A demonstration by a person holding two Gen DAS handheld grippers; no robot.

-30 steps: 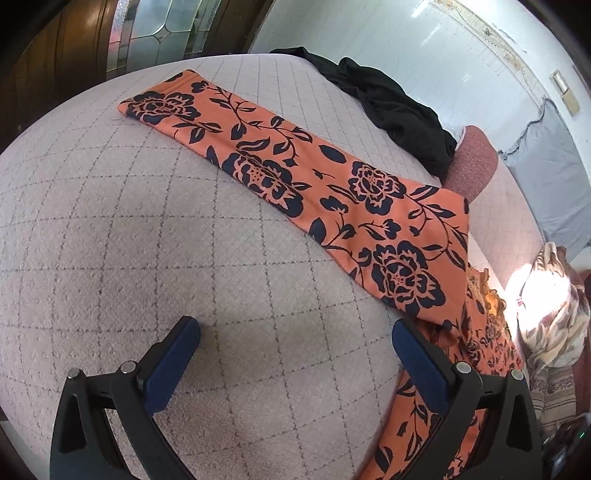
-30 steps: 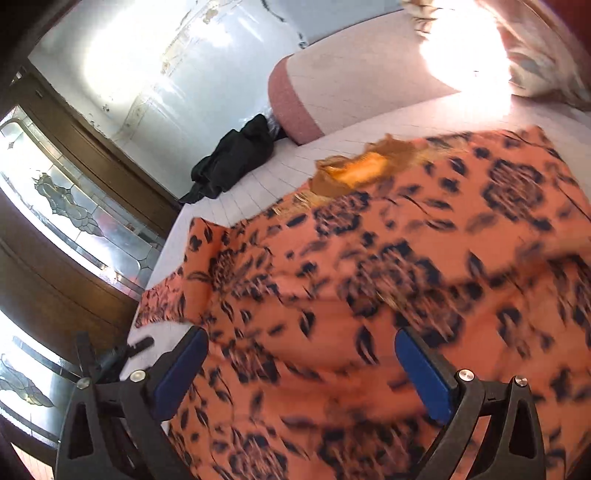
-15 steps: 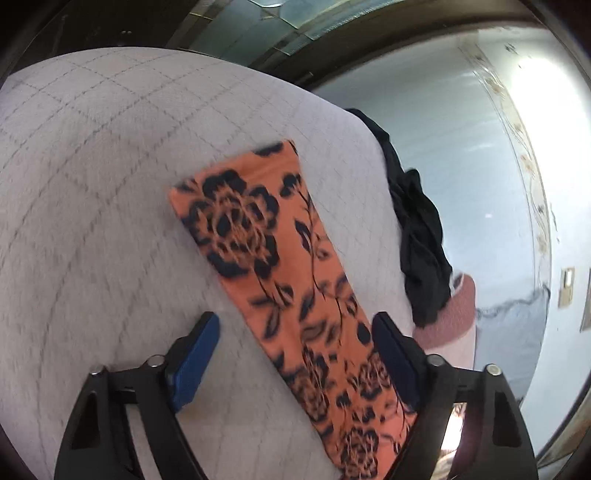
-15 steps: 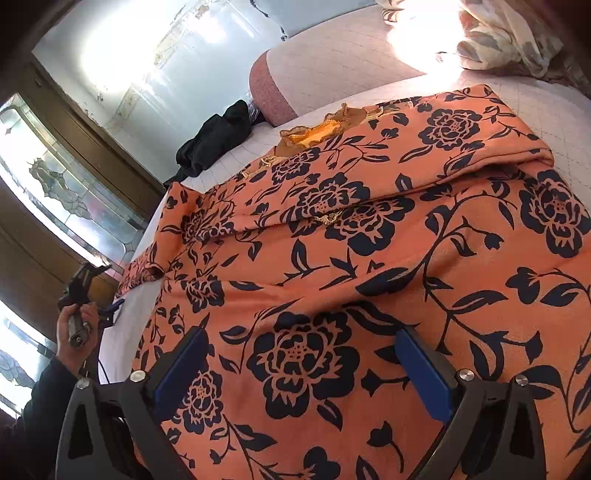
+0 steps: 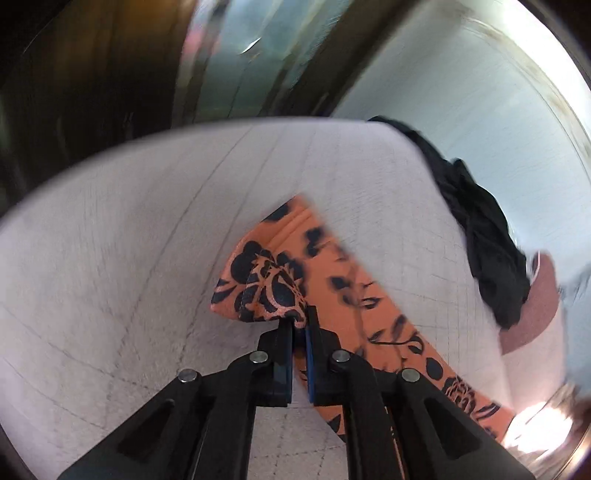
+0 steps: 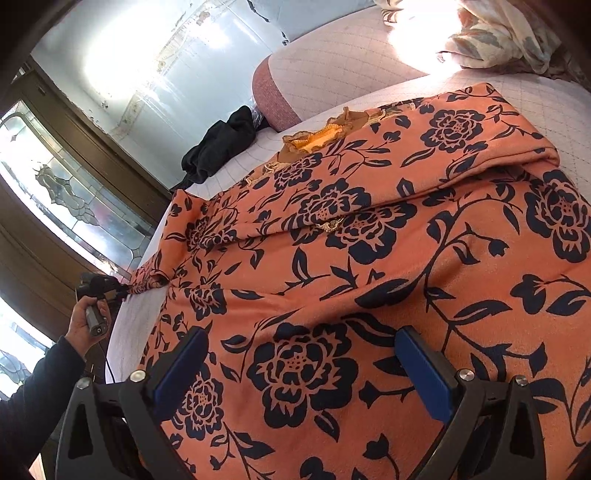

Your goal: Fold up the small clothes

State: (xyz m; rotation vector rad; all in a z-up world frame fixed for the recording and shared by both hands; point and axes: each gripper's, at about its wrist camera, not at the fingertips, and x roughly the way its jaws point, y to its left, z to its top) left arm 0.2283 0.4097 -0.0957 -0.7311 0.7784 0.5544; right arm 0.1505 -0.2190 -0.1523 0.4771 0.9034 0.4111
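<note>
While my left wrist view is smeared with motion blur, I can still make out my left gripper [image 5: 300, 325] pinching the end of a sleeve of the orange floral garment [image 5: 354, 314], the cloth bunched right between the blue pads [image 5: 309, 354]; its jaws have just been closing, and where a second ago they stood wide over bare bed cover, they now press on the fabric. The rest of that sleeve runs off toward the lower right, where glare washes it out. From my right wrist view the same garment [image 6: 369, 258] lies spread across the quilted bed [image 6: 576, 110], its lower edge cut off by the frame, and its far sleeve tip ends at the left gripper [image 6: 123, 290] held in my left hand [image 6: 86, 321]. My right gripper [image 6: 303, 373] hangs spread apart over the cloth, its two pads [image 6: 424, 373] apart from each other; I cannot tell whether they touch the fabric. That view is sharp now, whereas a second ago it was blurred. I count one orange garment, one black garment [image 6: 221, 147] heaped at the far edge of the bed, one pale patterned cloth [image 6: 495, 33] partly lost in sunlight at the top right, and two grippers.
</note>
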